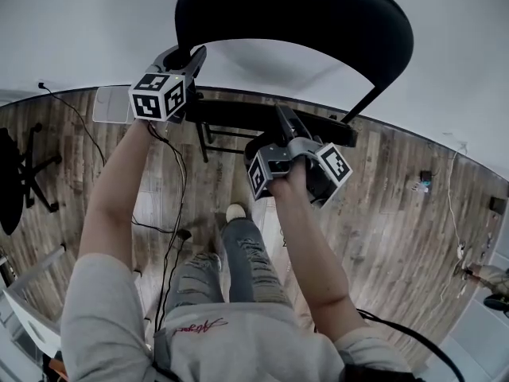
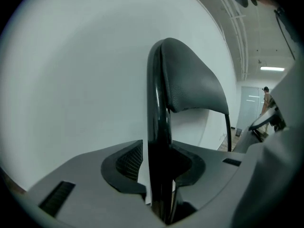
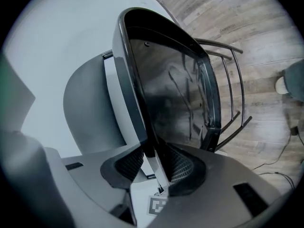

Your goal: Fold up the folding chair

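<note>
A black folding chair stands against a white wall. Its curved backrest (image 1: 294, 14) is at the top of the head view, and its seat (image 1: 238, 114) shows edge-on below it. My left gripper (image 1: 189, 58) is at the chair's left frame tube (image 2: 157, 127), just under the backrest (image 2: 190, 80). The tube stands between the jaws of the left gripper (image 2: 159, 175), with a thin gap at the left pad, so it is open. My right gripper (image 1: 285, 122) is shut on the seat's rim. The right gripper (image 3: 154, 167) looks along the tipped-up seat (image 3: 175, 94), with the backrest (image 3: 88, 113) behind it.
The chair's thin legs (image 3: 232, 80) stand on a wood floor. Cables (image 1: 171, 237) trail across the floor by the person's foot (image 1: 236, 212). An office chair base (image 1: 16, 173) is at the far left, and a white box (image 1: 111, 106) sits by the wall.
</note>
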Demonstrator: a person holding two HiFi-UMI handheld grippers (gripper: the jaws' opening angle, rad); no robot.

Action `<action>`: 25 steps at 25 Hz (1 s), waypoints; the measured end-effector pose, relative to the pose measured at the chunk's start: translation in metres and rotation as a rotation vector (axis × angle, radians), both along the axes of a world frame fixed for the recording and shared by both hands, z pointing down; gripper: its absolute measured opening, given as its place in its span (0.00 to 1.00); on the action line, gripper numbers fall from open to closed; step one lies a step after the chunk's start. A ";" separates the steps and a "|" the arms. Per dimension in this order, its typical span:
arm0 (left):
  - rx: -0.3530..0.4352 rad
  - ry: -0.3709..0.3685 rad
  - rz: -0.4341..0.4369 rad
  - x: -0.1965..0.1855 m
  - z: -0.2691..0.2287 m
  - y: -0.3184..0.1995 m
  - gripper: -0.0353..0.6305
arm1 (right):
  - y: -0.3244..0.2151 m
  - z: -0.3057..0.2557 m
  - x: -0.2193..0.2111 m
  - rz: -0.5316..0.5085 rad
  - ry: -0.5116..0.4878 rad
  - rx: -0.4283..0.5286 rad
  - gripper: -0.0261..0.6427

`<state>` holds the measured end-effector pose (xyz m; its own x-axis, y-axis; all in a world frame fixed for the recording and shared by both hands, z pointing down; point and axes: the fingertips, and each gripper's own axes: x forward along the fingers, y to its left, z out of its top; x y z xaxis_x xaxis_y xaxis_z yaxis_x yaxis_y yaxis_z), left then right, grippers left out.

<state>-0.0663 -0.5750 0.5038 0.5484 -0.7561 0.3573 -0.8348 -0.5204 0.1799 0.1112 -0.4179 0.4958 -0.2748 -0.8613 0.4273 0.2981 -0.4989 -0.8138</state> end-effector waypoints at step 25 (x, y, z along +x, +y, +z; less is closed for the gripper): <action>0.047 -0.036 -0.120 -0.035 -0.017 0.051 0.40 | -0.064 0.002 0.006 -0.089 0.092 -0.009 0.26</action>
